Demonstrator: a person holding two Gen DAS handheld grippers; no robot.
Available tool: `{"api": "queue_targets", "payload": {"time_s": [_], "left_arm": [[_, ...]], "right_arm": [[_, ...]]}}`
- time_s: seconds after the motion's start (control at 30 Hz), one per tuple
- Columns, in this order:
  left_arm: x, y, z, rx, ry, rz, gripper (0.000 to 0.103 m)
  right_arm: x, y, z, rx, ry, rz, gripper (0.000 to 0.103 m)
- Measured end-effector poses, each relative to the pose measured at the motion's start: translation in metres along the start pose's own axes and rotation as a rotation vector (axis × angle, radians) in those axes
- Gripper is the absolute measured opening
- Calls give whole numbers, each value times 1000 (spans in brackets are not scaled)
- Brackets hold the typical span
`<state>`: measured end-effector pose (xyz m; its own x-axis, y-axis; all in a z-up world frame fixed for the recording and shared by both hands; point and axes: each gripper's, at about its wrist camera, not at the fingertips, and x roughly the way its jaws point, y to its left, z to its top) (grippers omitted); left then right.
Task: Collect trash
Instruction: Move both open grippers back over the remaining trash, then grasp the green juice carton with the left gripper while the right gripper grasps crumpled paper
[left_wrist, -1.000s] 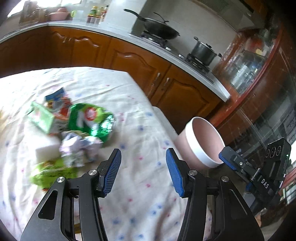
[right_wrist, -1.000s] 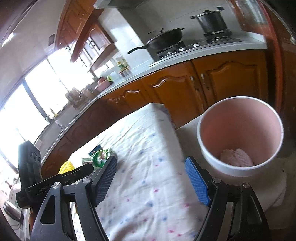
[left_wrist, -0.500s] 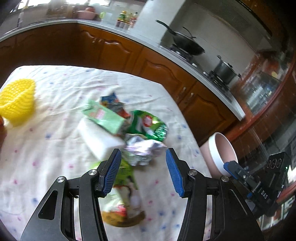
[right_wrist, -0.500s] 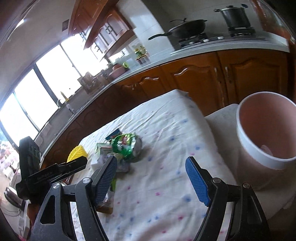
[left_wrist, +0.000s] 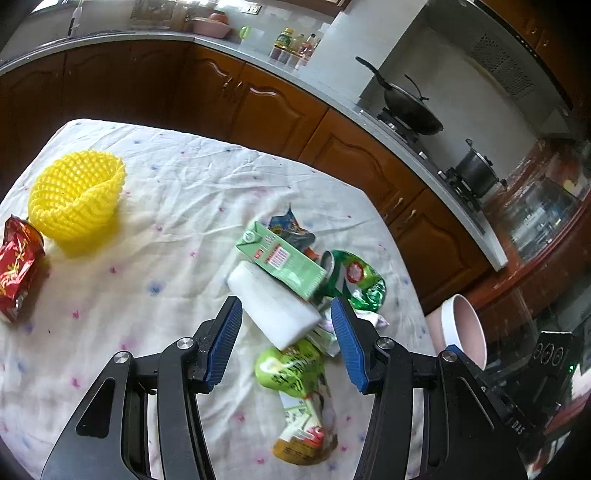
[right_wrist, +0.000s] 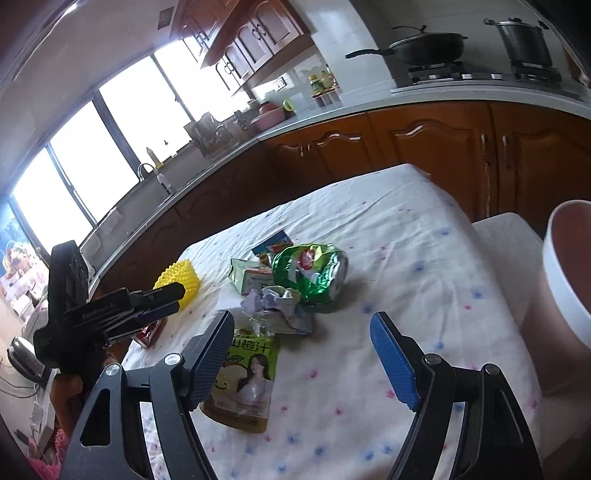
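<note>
trash pile (left_wrist: 295, 288) now nearer, bin (left_wrist: 465, 332) aside

Your trash pile: carton (left_wrist: 282, 263) on foam block (left_wrist: 273, 310), can (left_wrist: 354, 277) right of it, pouch (left_wrist: 295, 391) nearest you; bin (left_wrist: 463, 332) off table's right edge.

Trash heaped mid-desk in front of me: white foam block (left_wrist: 275, 308) lying flat, green carton (left_wrist: 282, 260) tilted across its far end, crushed green can (right_wrist: 312, 275) on its side just beyond. Crumpled foil wad (right_wrist: 275, 308) touches the can. Green juice pouch (right_wrist: 245, 380) lies flat nearest me. Red packet (left_wrist: 16, 267) and yellow foam net (left_wrist: 75, 197) sit well apart, left. Pink bin (right_wrist: 567, 280) stands off the desk's right edge.
</note>
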<state>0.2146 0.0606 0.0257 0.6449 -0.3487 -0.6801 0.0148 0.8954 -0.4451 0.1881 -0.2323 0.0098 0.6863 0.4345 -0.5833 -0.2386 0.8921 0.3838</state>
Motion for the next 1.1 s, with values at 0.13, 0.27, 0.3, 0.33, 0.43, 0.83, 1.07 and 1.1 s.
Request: {"api": "queue_targets", "payload": {"time_s": [0.13, 0.27, 0.3, 0.33, 0.43, 0.83, 1.07, 1.1], "left_arm": [[10, 9, 11, -16, 27, -9, 51], [20, 16, 20, -35, 44, -5, 51], [23, 16, 23, -39, 48, -8, 51], [26, 17, 25, -38, 53, -4, 51], [37, 16, 33, -37, 72, 4, 51], [96, 7, 55, -22, 190, 39, 69], [110, -5, 52, 50, 182, 79, 59], [109, -6, 51, 59, 175, 76, 55]], "right_arm": [[12, 5, 2, -11, 16, 15, 77], [27, 10, 5, -24, 34, 20, 75], [32, 11, 6, -24, 41, 23, 73], [36, 11, 6, -23, 49, 25, 73], [49, 11, 7, -14, 70, 33, 73], [90, 4, 5, 48, 136, 54, 73], [89, 9, 5, 17, 124, 63, 21], [89, 11, 5, 3, 120, 57, 20]]}}
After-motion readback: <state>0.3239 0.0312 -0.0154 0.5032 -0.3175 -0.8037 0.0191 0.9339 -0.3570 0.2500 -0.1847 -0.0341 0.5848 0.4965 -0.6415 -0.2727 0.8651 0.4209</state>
